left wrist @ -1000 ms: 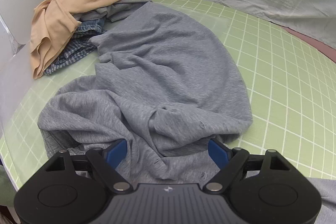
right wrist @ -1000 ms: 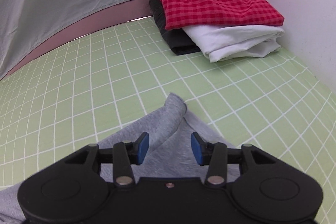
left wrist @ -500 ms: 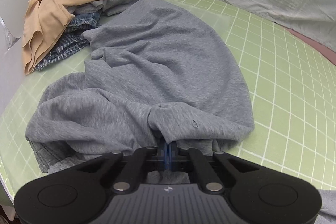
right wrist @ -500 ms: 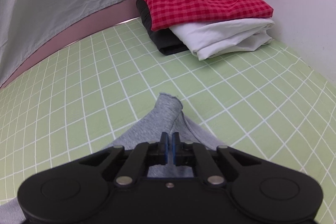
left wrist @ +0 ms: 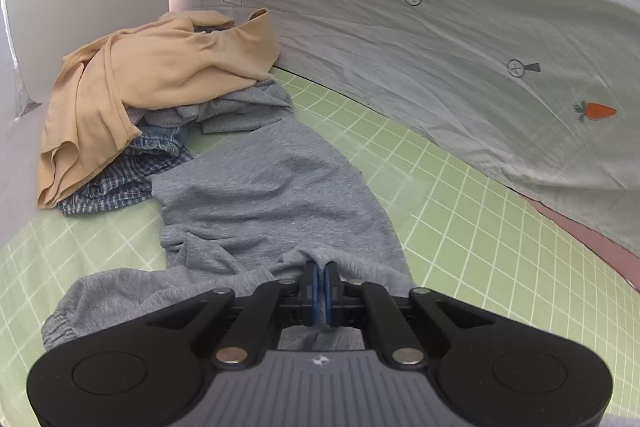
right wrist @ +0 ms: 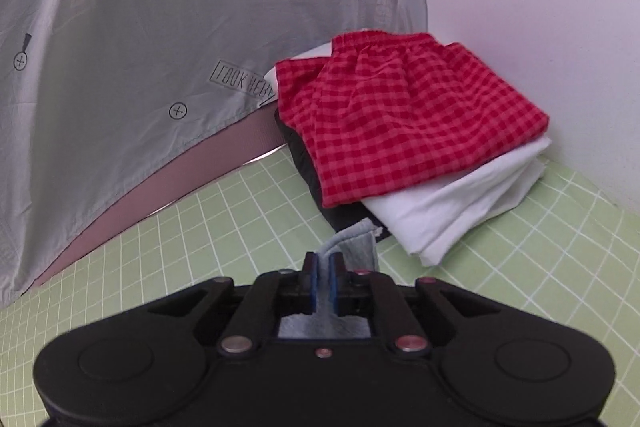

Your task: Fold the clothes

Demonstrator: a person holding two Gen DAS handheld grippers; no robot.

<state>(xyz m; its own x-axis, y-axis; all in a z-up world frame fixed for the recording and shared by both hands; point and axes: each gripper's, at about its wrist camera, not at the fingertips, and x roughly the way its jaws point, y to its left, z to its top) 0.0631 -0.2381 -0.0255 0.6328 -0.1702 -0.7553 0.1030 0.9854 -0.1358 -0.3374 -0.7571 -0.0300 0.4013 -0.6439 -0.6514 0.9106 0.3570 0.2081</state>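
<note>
Progress looks early for this garment: the grey sweatpants [left wrist: 276, 195] lie stretched and wrinkled down the middle of the left wrist view on the green grid counter [left wrist: 460, 195], not yet folded. At the right of the right wrist view a folded stack [right wrist: 404, 147] of red checked, white and dark pieces seems finished, while the unfolded heap [left wrist: 132, 107] at the upper left of the left view, beige over blue cloth, is still waiting. The left gripper [left wrist: 319, 293] is clamped together on a fold of the grey fabric at lower centre, and the right gripper [right wrist: 325, 283] pinches another grey edge that stands up between its pads. I judge both ends are held for spreading or a first fold. Both gripper bodies hide the nearest cloth, so which part of the garment each holds cannot be told.
</note>
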